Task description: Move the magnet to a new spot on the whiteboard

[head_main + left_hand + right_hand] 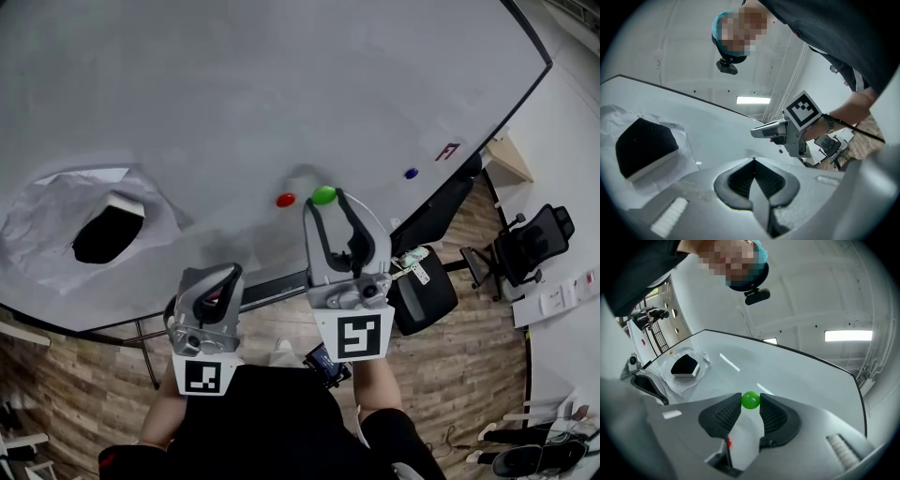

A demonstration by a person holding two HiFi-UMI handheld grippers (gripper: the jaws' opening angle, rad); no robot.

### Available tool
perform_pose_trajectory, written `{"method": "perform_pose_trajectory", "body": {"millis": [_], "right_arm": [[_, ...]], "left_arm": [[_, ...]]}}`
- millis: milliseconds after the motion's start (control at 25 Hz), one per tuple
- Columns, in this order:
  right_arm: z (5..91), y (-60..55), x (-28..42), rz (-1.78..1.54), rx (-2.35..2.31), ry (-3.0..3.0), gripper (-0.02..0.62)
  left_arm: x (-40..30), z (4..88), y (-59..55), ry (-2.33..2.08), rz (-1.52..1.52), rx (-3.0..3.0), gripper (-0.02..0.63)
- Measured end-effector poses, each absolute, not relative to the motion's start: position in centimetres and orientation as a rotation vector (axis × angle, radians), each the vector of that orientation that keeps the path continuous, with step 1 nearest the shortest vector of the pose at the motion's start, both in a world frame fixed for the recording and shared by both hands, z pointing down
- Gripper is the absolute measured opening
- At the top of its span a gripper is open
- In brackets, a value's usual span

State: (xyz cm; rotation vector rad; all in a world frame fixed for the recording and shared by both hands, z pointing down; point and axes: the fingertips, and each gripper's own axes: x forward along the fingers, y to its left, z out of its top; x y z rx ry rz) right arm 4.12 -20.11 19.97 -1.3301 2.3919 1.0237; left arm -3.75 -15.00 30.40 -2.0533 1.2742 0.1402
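Left gripper (223, 274) hangs low, off the whiteboard (281, 84) and just under its lower edge, its jaws pressed together with nothing between them. Up and to its left, on the board itself, a black eraser (108, 230) lies on a sheet of crumpled white paper (47, 211). Further right, near the middle of the board, a small red magnet (285, 200) sits on the white surface. Just beside it is the green magnet (323, 195), a round glossy knob that sits against the board. The right gripper (750, 400) reaches up to it and has it pinched between the tips of its two ribbed pads, one on each side. Well to the right a blue magnet (411, 173) sits apart near the board's edge, with a red marker scribble (448, 151) just past it. Beyond the board a black office chair (530, 244) stands on the wooden floor (469, 375)
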Motion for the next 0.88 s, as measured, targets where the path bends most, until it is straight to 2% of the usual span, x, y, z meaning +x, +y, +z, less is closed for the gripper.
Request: {"method": "perform_pose_trajectory", "body": {"millis": [880], "right_arm": [[23.0,-15.2,5.9,0.989,-1.417,2.346,0.124]], "left_arm": [[-3.0,32.1,-13.0,1.22,0.153,-2.116,0.002]]}}
